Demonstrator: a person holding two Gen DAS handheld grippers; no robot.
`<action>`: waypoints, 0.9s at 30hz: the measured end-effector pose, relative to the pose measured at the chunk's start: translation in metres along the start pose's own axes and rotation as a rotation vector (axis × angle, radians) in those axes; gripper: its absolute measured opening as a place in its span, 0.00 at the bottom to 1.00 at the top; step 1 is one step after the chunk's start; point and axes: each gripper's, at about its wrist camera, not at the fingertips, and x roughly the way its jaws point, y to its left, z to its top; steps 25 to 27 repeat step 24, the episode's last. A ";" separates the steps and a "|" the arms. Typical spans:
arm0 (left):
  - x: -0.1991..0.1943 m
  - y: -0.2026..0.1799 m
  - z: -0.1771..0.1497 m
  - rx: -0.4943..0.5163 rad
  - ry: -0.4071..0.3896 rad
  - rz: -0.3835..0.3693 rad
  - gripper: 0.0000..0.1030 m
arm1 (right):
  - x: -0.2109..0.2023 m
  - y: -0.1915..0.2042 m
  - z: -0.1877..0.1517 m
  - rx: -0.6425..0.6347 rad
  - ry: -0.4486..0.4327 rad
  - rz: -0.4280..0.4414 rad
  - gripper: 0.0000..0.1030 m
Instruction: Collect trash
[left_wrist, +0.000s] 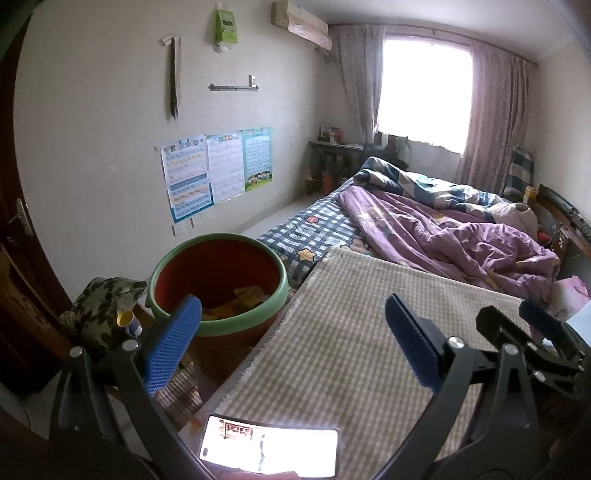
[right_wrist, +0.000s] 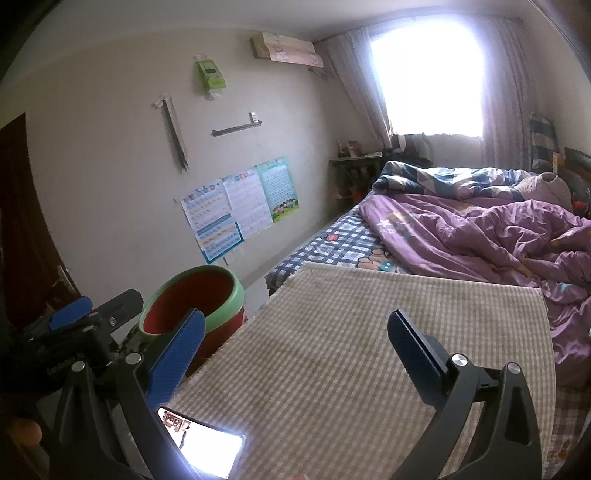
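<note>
Nearest the lens in both views lay a lit phone, screen up, on the near edge of the checked cloth that covered the desk, sitting at about six o'clock between the black arms of the left tongs. Those left tongs stood wide open, blue pads far apart, holding nothing. The right tongs were likewise spread wide and empty, with the same phone at about seven o'clock from them, partly behind the left-hand arm. A red bucket with a green rim stood just beside the desk's left edge, at about ten o'clock from the left tongs; inside it lay some crumpled yellow trash, well apart from either pair of pads. In the right wrist view the bucket appeared at ten o'clock, half hidden behind the blue pad, and its contents could not be seen. No loose trash could be made out on the cloth. Left of the bucket sat a leaf-patterned bundle and a small yellow-capped bottle. Beyond the desk, at one o'clock, a bed carried a rumpled purple quilt. Wall charts hung at eleven o'clock, their print too small to read. Pale lettering on the left tongs' body, seen from the right wrist, was too blurred to read.
</note>
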 end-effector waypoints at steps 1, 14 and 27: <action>0.000 -0.001 -0.001 0.001 0.001 -0.001 0.95 | 0.001 -0.002 0.000 0.004 0.003 -0.002 0.93; 0.015 -0.009 -0.002 0.014 0.030 0.003 0.95 | 0.015 -0.026 -0.009 0.045 0.050 -0.038 0.93; 0.035 0.009 -0.004 0.007 0.074 0.040 0.95 | 0.038 -0.079 -0.036 0.078 0.159 -0.197 0.93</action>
